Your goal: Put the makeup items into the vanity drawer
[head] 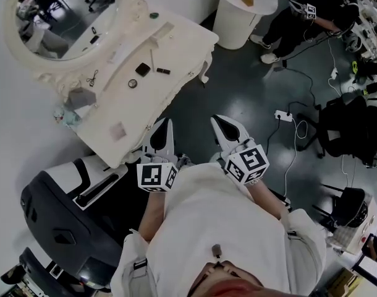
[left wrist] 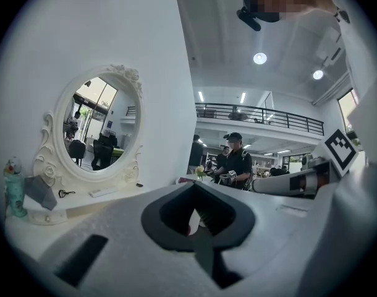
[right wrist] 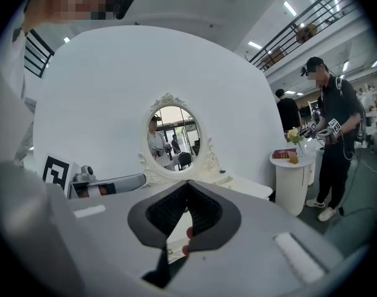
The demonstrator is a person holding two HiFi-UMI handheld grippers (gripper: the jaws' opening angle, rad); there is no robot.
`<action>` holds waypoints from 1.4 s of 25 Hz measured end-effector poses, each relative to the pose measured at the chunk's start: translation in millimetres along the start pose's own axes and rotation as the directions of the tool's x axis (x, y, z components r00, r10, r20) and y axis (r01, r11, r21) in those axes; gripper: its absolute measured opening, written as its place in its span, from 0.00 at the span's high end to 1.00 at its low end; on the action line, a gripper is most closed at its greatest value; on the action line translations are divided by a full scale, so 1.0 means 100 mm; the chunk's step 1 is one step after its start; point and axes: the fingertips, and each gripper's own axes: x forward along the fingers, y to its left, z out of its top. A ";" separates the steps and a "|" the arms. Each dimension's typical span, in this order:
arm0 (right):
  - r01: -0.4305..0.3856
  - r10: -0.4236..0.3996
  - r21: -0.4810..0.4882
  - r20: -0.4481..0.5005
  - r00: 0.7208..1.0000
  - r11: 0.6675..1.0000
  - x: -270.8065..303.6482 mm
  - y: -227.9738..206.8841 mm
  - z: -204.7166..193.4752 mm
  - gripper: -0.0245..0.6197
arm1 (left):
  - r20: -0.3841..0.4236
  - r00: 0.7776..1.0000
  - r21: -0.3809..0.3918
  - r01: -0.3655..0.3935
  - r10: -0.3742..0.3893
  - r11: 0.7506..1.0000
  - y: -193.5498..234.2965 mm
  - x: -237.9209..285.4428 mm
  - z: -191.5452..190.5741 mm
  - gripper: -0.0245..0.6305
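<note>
Small dark makeup items lie on the cream bench (head: 176,48) — a square black compact (head: 143,69), a short black stick (head: 163,71). Left tongs (head: 167,125) and right tongs (head: 218,121) are closed, empty.

Bare floor (head: 238,85) lies between vanity (head: 182,39) and round table (head: 235,23); a black unit (head: 52,221) blocks the left.

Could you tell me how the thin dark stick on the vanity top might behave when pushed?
The stick looks slender and lies flat on the vanity, so it probably rolls or pivots easily. It seems light, and thin enough to be fiddly to pinch.
</note>
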 end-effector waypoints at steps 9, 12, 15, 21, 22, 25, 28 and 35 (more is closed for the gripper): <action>0.056 -0.056 0.021 -0.014 0.998 0.998 0.20 -0.27 0.03 0.95 | -0.031 0.999 -0.007 0.030 -0.031 1.000 0.14 0.38 -0.05 0.95; 0.060 -0.059 0.032 -0.021 0.998 0.998 0.28 -0.49 0.05 0.95 | -0.042 0.999 0.000 0.023 -0.023 1.000 0.13 0.59 -0.07 0.95; 0.041 -0.040 0.037 -0.030 0.999 0.998 0.40 -0.71 0.07 0.95 | -0.055 0.998 0.013 -0.009 0.009 1.000 0.14 0.77 -0.08 0.95; -0.037 0.037 0.015 -0.032 0.999 0.999 0.75 -1.12 0.27 0.95 | -0.067 0.993 0.041 -0.093 0.096 0.995 0.18 1.19 -0.09 0.95; -0.051 0.051 0.011 -0.034 0.998 0.999 0.81 -1.19 0.30 0.95 | -0.065 0.991 0.047 -0.112 0.115 0.993 0.20 1.27 -0.08 0.95; -0.083 0.084 0.010 -0.044 0.996 0.996 0.96 -1.42 0.34 0.95 | -0.058 0.985 0.052 -0.159 0.162 0.986 0.22 1.49 -0.06 0.95; -0.113 0.114 0.020 -0.046 0.992 0.993 1.09 -1.62 0.42 0.95 | -0.064 0.978 0.059 -0.194 0.197 0.979 0.24 1.66 -0.08 0.95; -0.183 0.183 0.013 -0.073 0.980 0.983 1.32 -1.90 0.48 0.95 | -0.053 0.954 0.071 -0.292 0.296 0.954 0.30 1.93 -0.09 0.95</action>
